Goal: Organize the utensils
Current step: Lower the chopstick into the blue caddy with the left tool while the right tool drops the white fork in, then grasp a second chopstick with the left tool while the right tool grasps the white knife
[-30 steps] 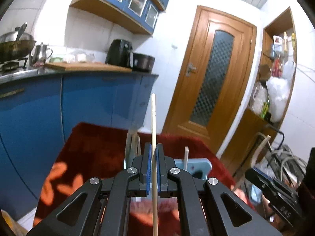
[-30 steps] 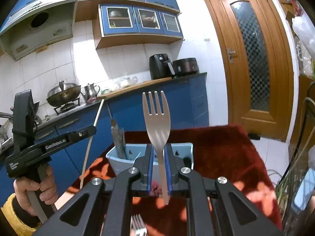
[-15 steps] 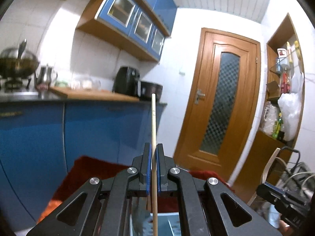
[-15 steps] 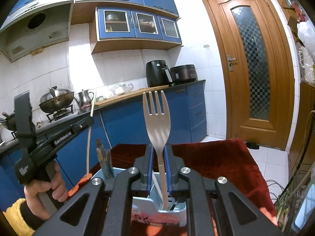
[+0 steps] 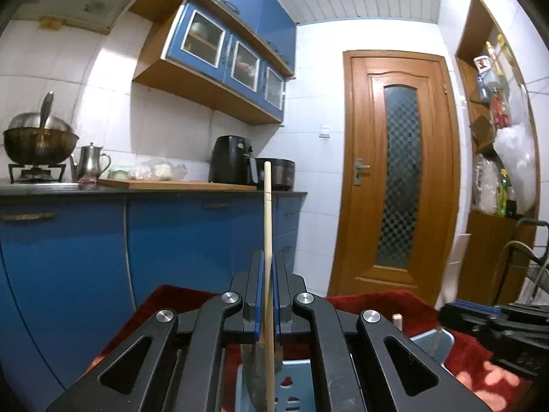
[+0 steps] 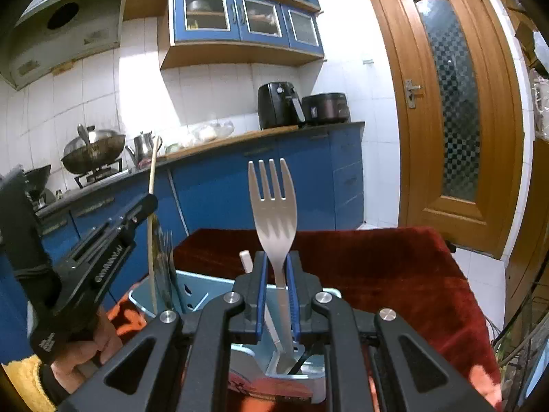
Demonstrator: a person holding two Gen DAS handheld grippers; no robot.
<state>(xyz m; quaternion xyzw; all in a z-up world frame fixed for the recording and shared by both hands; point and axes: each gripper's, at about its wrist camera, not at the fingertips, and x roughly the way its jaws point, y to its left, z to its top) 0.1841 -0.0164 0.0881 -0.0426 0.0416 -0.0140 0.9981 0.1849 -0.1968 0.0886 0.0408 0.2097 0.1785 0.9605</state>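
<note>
So both grippers are loaded right now. The left gripper (image 5: 267, 295) has its jaws clamped on a single wooden chopstick (image 5: 268, 226), held upright around mid-length, lower end dipping toward the left end of the light-blue utensil caddy (image 6: 206, 292). The right gripper (image 6: 277, 295) is pinching the neck of a pale plastic-looking fork (image 6: 272, 213), tines up, handle tip already down inside the caddy's near compartment.

Both look super light and stiff, so no weight issue, I reckon. The chopstick is thin and smooth, so it could swivel in the pads if its tip bumps anything. Grabbing near the middle like this seems right. The fork's flat neck gives the pads a decent seat.

Room-wise: the caddy sits on a red flowered cloth (image 6: 377, 267), near its left edge by the blue cabinets. That left compartment already holds dark utensils, so it's tight. The two grippers are close together, too.
</note>
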